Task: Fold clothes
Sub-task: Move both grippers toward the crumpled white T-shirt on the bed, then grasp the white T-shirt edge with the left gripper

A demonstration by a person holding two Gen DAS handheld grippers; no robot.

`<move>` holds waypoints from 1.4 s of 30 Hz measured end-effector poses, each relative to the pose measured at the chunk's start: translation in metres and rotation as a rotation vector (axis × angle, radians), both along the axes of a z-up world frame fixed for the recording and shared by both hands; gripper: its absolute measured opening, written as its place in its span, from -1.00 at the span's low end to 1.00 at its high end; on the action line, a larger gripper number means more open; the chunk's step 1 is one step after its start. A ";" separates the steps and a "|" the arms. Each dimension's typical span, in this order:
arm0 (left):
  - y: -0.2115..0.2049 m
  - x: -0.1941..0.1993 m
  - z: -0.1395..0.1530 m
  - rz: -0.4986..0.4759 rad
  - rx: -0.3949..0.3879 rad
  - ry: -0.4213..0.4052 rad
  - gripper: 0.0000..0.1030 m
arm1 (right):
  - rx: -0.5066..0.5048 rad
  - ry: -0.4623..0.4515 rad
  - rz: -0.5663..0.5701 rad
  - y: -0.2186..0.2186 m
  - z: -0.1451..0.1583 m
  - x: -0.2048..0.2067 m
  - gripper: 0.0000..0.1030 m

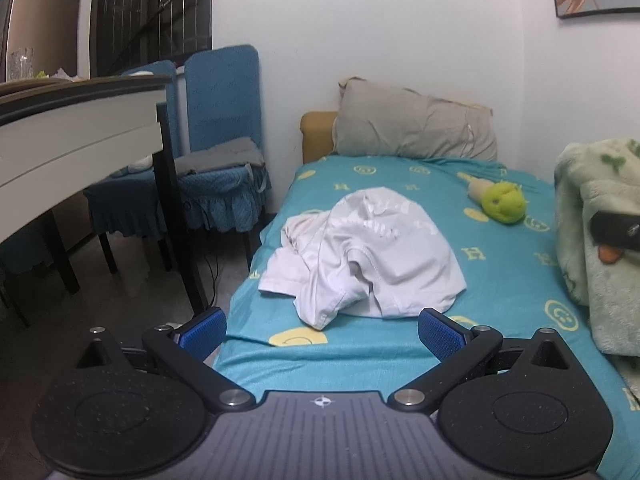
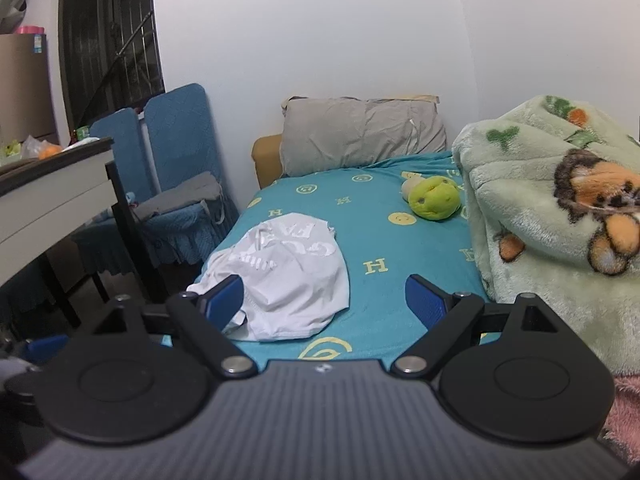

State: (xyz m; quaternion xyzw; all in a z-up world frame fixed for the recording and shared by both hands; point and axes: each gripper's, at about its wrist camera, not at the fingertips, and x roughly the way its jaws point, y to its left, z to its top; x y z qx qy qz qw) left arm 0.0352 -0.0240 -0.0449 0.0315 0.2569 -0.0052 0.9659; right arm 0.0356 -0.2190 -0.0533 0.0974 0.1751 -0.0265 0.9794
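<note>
A crumpled white garment (image 1: 368, 256) lies in a heap on the teal bedsheet (image 1: 500, 280) near the bed's left edge. It also shows in the right wrist view (image 2: 288, 280), with printed lettering on top. My left gripper (image 1: 322, 332) is open and empty, held just short of the garment's near edge. My right gripper (image 2: 326, 300) is open and empty, above the near part of the bed; its left finger (image 2: 224, 300) overlaps the garment's near left side in view.
A green plush toy (image 1: 502, 202) lies behind the garment. A grey pillow (image 1: 416, 124) leans at the bed's head. A bulky green fleece blanket (image 2: 560, 220) fills the bed's right side. A table (image 1: 60, 148) and blue chairs (image 1: 224, 132) stand left of the bed.
</note>
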 end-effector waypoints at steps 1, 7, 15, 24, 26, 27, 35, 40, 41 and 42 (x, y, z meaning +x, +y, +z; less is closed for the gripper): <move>0.000 0.004 -0.002 0.003 -0.001 0.007 0.99 | -0.006 -0.006 -0.010 -0.001 0.001 0.000 0.73; -0.005 0.042 -0.014 -0.011 -0.016 0.048 0.97 | 0.004 -0.010 -0.100 -0.017 0.000 -0.001 0.73; -0.010 0.136 -0.041 -0.073 -0.111 0.143 0.73 | 0.063 0.019 -0.171 -0.039 -0.007 0.004 0.73; -0.008 0.209 -0.100 -0.082 -0.065 0.136 0.27 | 0.087 0.147 -0.176 -0.044 -0.040 0.046 0.73; -0.005 0.217 -0.110 -0.066 -0.057 0.133 -0.20 | 0.082 0.174 -0.170 -0.041 -0.049 0.061 0.73; -0.003 0.219 -0.114 -0.060 -0.050 0.129 -0.30 | 0.076 0.183 -0.166 -0.039 -0.052 0.068 0.73; -0.003 0.197 -0.087 -0.094 -0.077 0.001 -0.71 | 0.043 0.236 -0.146 -0.031 -0.070 0.090 0.73; 0.003 0.152 -0.045 -0.147 -0.071 -0.095 -0.74 | 0.054 0.219 -0.151 -0.032 -0.066 0.084 0.73; 0.004 0.140 -0.035 -0.158 -0.069 -0.114 -0.75 | 0.051 0.214 -0.151 -0.031 -0.064 0.083 0.73; 0.006 0.128 -0.026 -0.165 -0.069 -0.131 -0.75 | 0.052 0.208 -0.152 -0.031 -0.062 0.081 0.73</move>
